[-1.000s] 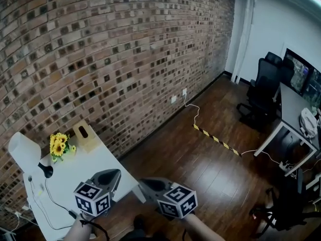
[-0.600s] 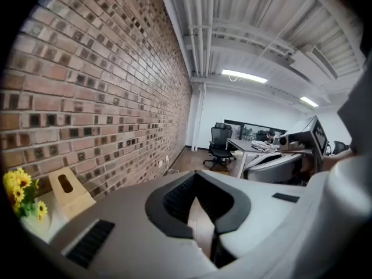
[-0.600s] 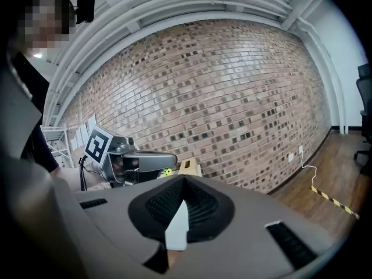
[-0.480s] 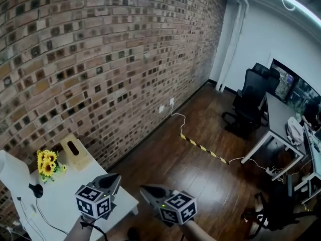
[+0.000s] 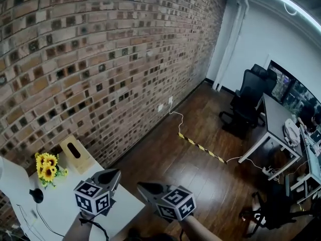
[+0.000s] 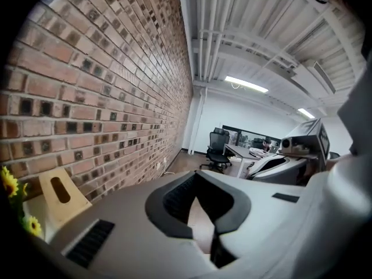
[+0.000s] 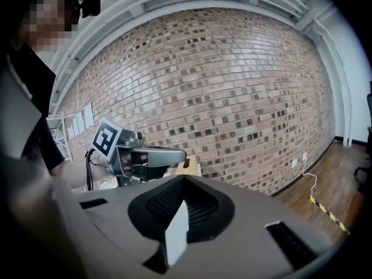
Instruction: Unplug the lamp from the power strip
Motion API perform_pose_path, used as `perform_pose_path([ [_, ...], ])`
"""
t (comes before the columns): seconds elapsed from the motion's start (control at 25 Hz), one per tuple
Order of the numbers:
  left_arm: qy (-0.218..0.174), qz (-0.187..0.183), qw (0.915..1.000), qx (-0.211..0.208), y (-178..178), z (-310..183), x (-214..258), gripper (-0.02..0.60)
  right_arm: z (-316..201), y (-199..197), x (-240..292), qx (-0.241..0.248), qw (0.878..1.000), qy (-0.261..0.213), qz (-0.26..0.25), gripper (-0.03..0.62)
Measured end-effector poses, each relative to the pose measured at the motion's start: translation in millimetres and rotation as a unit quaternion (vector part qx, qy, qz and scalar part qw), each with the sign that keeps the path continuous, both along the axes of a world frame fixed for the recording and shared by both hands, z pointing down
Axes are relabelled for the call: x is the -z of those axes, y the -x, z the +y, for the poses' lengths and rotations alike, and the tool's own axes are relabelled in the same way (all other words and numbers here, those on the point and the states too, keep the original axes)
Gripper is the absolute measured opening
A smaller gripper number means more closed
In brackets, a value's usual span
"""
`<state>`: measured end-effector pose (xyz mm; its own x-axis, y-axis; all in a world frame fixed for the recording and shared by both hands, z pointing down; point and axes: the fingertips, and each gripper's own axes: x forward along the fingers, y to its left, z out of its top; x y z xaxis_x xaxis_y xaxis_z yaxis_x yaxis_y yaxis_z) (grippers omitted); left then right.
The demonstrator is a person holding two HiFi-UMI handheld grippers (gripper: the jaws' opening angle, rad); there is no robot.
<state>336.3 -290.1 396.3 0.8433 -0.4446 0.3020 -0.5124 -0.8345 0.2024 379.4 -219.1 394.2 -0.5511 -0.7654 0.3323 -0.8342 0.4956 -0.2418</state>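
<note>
- Left gripper view is showing the left tool [image 6: 200, 208] with its jaws pressing together and nothing sitting between them.
- Right gripper view is showing the right tool [image 7: 179, 217] narrowed the same way, its jaws meeting and carrying no object. The left tool is appearing sideways beyond it, in front of the brick wall [image 7: 232, 74].
- In the head view both tools are hovering side by side, apart from each other. The left one is hanging over the right-hand part of the white table [image 5: 65, 207], and the right one is hanging just off that table's corner, above the wooden floor [image 5: 200, 174].
- The lamp [image 5: 11, 177] is standing at the table's far left end, well apart from both tools. Its white shade is being cut by the picture's edge, and its black base is sitting on the tabletop.
- A thin dark cord [image 5: 44, 220] is trailing from the base across the table toward its near-left edge.
- Yellow sunflowers [image 5: 46, 165] are standing on the table just beside the lamp, and a wooden tissue box [image 5: 75, 152] is lying along the table's back edge, close to the wall.
- Well away from the table, a strip of yellow-and-black tape [image 5: 200, 147] is lying on the floor, and a black office chair [image 5: 248, 92] is standing beside a second table [image 5: 273, 119].
</note>
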Motion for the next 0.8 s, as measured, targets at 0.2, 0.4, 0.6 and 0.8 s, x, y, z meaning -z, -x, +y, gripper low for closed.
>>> perform_pose_path([
  [0.2,-0.017,-0.022,0.9995,0.015,14.1,-14.8,-3.8,0.023,-25.8,13.5,0.3,0.030,1.000,-0.007,-0.003,-0.003],
  [0.4,-0.018,-0.042,0.9976,0.053,20.5,-27.8,-7.1,0.023,-47.3,16.5,-1.2,0.074,0.997,-0.012,-0.015,-0.002],
  [0.6,-0.015,-0.068,0.9930,0.095,5.4,-34.5,-16.5,0.023,-62.0,2.7,-8.3,0.122,0.992,-0.003,-0.032,-0.003],
  [0.8,-0.004,-0.082,0.9876,0.134,-10.8,-38.0,-22.7,0.023,-78.1,-12.7,-8.5,0.167,0.985,-0.001,-0.045,-0.003],
])
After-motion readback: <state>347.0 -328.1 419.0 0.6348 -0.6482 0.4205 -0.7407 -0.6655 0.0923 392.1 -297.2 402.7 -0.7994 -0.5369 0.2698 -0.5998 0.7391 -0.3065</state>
